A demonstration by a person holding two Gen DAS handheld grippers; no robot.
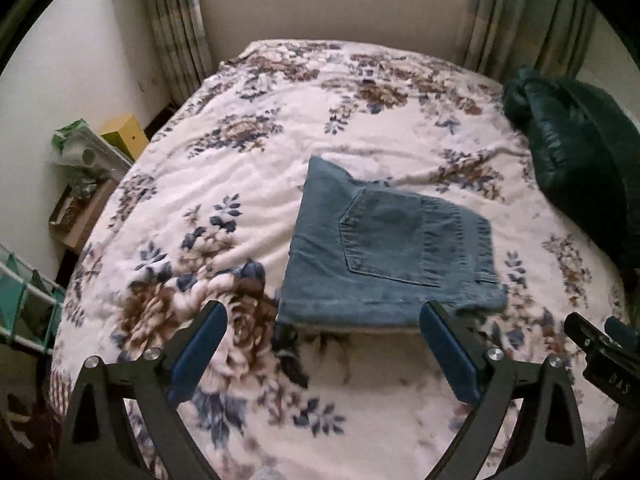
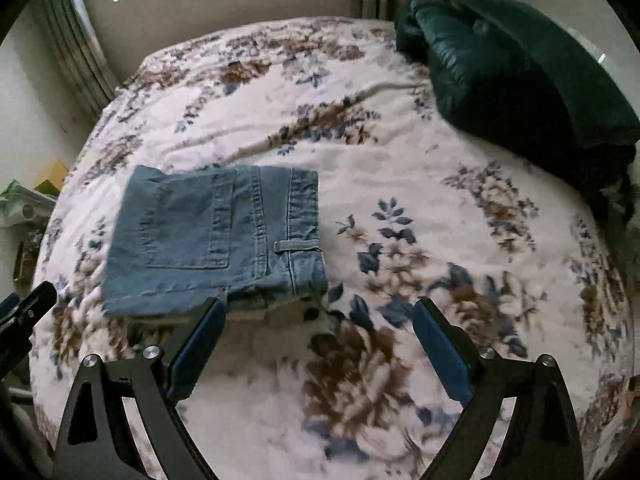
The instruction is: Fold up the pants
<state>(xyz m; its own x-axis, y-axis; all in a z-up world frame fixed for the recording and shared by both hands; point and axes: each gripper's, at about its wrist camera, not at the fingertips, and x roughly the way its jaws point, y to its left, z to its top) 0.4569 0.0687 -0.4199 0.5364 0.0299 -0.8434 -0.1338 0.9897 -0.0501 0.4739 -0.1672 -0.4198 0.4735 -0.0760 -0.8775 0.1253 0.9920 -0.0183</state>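
Note:
The blue denim pants lie folded into a compact rectangle on the floral bedspread, back pocket up. In the right wrist view the pants lie left of centre with the waistband and a belt loop on their right side. My left gripper is open and empty, hovering just in front of the pants' near edge. My right gripper is open and empty, its left finger by the pants' near right corner. The right gripper's body shows at the left wrist view's right edge.
A dark green puffy jacket lies on the far right of the bed. Curtains and a window are behind the bed. A shelf with boxes and a bag stands left of the bed.

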